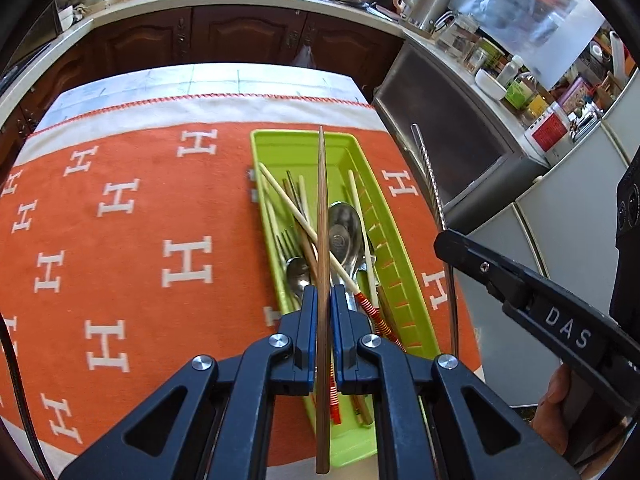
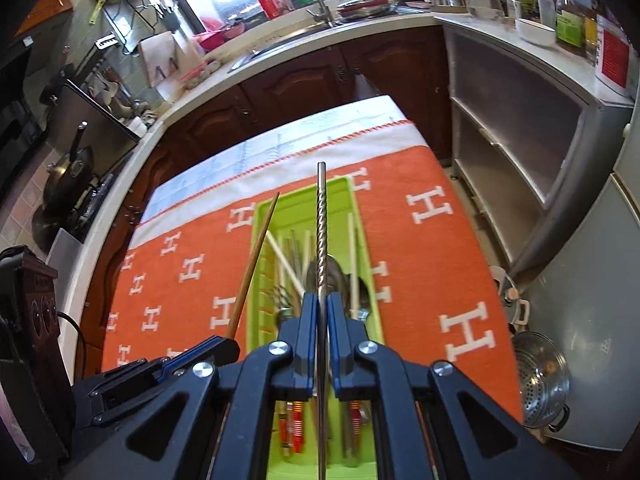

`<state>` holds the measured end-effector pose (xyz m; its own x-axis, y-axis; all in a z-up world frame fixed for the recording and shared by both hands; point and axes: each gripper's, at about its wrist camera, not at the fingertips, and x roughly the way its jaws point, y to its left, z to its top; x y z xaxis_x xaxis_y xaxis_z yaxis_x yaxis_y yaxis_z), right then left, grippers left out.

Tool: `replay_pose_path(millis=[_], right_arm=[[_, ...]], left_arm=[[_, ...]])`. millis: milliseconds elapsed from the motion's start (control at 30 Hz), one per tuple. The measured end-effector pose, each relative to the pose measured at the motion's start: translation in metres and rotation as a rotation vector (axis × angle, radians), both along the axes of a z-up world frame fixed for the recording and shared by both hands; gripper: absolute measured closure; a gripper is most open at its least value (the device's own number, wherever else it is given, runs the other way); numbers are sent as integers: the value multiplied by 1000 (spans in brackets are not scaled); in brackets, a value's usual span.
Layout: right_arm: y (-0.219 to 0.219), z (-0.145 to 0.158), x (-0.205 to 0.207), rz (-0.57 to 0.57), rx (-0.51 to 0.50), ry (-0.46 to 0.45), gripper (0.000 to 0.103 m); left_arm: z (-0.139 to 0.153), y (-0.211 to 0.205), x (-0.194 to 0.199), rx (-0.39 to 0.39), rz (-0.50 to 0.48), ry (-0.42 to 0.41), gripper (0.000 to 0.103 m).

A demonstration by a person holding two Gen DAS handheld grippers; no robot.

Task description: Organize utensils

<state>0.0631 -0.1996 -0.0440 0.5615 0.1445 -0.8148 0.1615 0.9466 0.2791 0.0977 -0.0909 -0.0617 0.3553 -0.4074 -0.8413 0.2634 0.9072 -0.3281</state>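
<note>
The left gripper (image 1: 321,300) is clenched on a brown wooden chopstick (image 1: 321,208), which runs straight up between its blue pads and points away toward the far end of the table. The right gripper (image 2: 323,304) is clenched the same way on a twisted metal chopstick (image 2: 321,220). Both tools tilt steeply downward, side by side, the left one just to the left of the right.

Directly below them sits a long green tray (image 1: 404,280) with slotted walls, lying lengthwise from near to far on an orange tablecloth (image 1: 140,240) patterned with white letters. Inside the tray is a loose heap: pale chopsticks (image 1: 294,216) crossing at angles, metal spoons (image 1: 345,228), and, at the near end, handles wrapped in red and white. Nothing in it looks sorted yet.

Beyond the table's far edge stand dark wooden cabinets under a counter with a sink (image 2: 280,40); a grey cupboard lies to the right.

Each chopstick is pinched at one narrow spot, so a sudden swing could let it pivot or slip out. The metal one looks slick, and the table's right edge is near, so it could drop to the floor. The two long sticks could also knock together, or catch the crossed chopsticks and drag them out.
</note>
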Motion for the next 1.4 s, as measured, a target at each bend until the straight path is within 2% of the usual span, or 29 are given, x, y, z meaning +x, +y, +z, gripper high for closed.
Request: replay_pose_path(millis=[200, 300, 400, 533, 833, 1033, 1133, 1167, 1267, 1400], right_arm=[[-3, -11, 5, 10, -1, 33, 97], [2, -14, 10, 32, -18, 35, 97], [6, -18, 15, 36, -34, 48, 96], [10, -21, 13, 47, -39, 52, 96], [31, -21, 6, 96, -52, 62, 96], [47, -25, -4, 138, -40, 81, 96], [54, -25, -11, 153, -51, 87, 96], [57, -24, -14, 158, -54, 85, 96], [62, -21, -21, 166, -53, 78, 96], [69, -13, -34, 163, -54, 53, 96]], left_arm=[[-14, -5, 1, -12, 1, 31, 98], [-15, -3, 1, -3, 9, 25, 89], [-10, 1, -2, 13, 21, -4, 87], [-5, 12, -4, 36, 42, -33, 86], [-6, 47, -7, 46, 115, -25, 86], [-3, 65, -14, 56, 159, -30, 80], [-2, 74, -20, 70, 179, -38, 65], [-1, 76, -22, 78, 190, -42, 57], [2, 85, -27, 93, 211, -56, 47], [12, 98, -38, 122, 242, -103, 26]])
